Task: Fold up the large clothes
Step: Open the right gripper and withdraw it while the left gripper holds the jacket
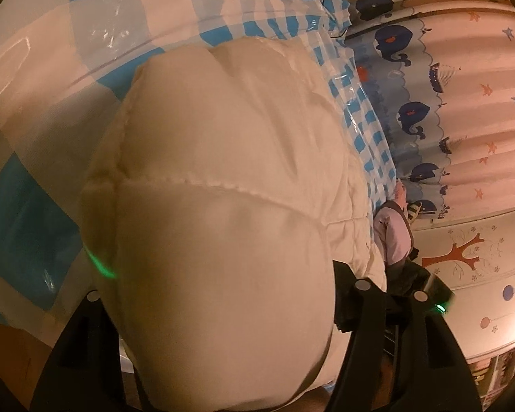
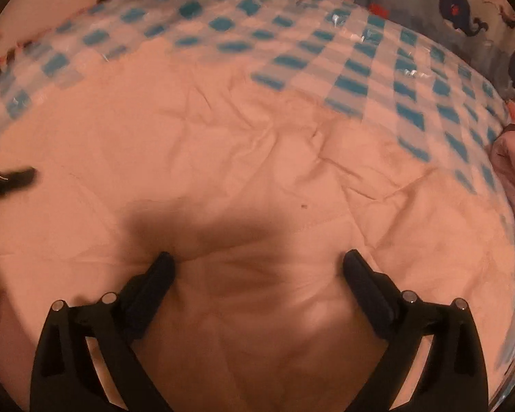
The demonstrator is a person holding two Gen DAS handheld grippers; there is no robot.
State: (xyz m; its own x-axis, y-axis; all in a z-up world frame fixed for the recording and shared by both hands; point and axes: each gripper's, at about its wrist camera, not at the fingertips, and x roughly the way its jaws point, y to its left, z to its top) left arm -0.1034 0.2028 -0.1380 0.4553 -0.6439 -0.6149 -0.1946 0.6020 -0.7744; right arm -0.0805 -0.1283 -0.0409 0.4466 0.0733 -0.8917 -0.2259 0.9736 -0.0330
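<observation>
The right gripper (image 2: 257, 267) is spread wide, both fingertips pressed onto the white padded garment (image 2: 243, 171), nothing clamped between them. The left gripper (image 1: 223, 309) is buried under a bulging fold of that garment (image 1: 223, 178), so its opening cannot be told. The garment is spread across the blue-checked cover (image 2: 377, 79), reaching its near edge.
</observation>
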